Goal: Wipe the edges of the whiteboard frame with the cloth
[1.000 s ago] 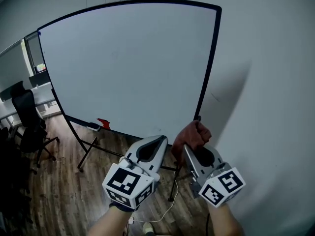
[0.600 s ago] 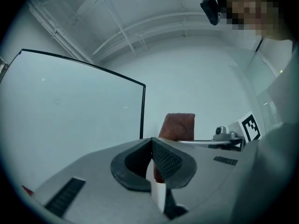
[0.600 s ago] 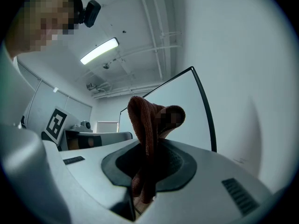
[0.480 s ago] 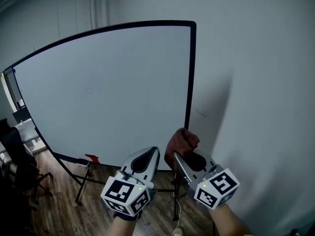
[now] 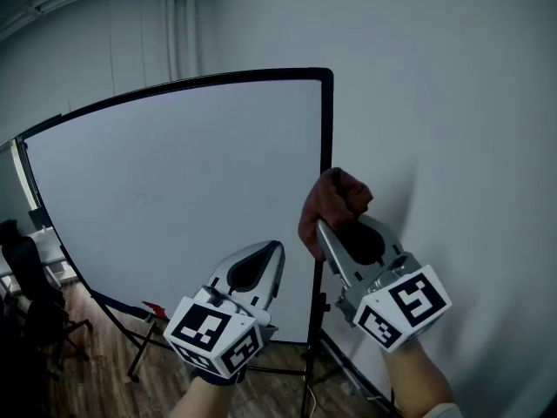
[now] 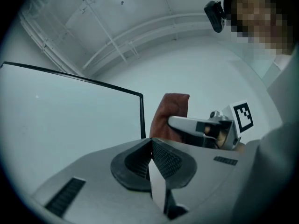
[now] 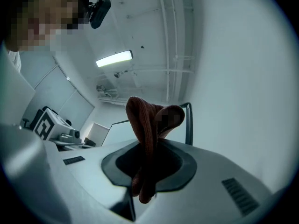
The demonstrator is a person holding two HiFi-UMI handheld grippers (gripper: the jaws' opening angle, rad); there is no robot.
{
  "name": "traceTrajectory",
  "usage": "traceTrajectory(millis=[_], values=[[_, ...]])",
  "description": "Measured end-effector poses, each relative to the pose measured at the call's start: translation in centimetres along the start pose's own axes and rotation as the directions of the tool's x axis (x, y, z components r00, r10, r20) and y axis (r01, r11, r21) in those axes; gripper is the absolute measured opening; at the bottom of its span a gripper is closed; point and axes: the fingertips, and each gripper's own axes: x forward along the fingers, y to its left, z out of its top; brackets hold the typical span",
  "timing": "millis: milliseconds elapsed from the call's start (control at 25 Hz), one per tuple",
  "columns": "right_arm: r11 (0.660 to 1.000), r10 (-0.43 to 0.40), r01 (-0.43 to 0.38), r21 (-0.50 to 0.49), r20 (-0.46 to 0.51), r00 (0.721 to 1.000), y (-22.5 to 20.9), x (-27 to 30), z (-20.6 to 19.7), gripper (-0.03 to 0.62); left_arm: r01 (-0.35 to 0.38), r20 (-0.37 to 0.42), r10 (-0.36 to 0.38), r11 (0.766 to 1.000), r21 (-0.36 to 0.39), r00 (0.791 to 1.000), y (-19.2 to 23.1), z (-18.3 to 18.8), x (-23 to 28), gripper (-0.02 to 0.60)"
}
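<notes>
My right tool (image 5: 324, 226) is clamped on the reddish-brown cloth (image 5: 338, 200), bunched over the right edge of the whiteboard frame (image 5: 327, 129), while my left tool (image 5: 277, 249) hovers beside it, jaws together.

The cloth (image 5: 338, 200) is seen as a coarse, ribbed knit. The whiteboard (image 5: 174, 207) is shown smooth and matt, its frame (image 5: 326, 146) black and smooth. The left gripper (image 5: 278, 246) and right gripper (image 5: 319, 225) are cased in matt grey plastic, with black cross-hatched pads (image 6: 167, 161). The floor (image 5: 96, 368) is laid in wood planks.
</notes>
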Motion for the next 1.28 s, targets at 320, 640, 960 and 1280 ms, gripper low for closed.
traceTrajectory(millis=[320, 640, 960, 1280], values=[[0.991, -0.109, 0.12, -0.054, 0.164, 0.98, -7.0, 3.9, 6.3, 0.064, 0.054, 0.042, -0.056, 0.998, 0.038, 0.998, 1.2, 2.6, 5.1, 0.008], [0.954, -0.175, 0.213, -0.209, 0.188, 0.966, -9.6, 9.4, 14.1, 0.065, 0.12, 0.096, -0.131, 0.986, 0.113, 0.987, 4.5, 9.7, 7.1, 0.008], [0.88, -0.234, 0.281, -0.382, 0.164, 0.958, -10.1, 12.2, 16.1, 0.064, 0.169, 0.128, -0.187, 0.975, 0.145, 0.974, 6.4, 11.1, 7.9, 0.008], [0.771, -0.308, 0.321, -0.55, 0.119, 0.944, -9.6, 15.0, 15.5, 0.064, 0.181, 0.138, -0.2, 0.973, 0.142, 0.97, 7.2, 11.1, 7.2, 0.008]])
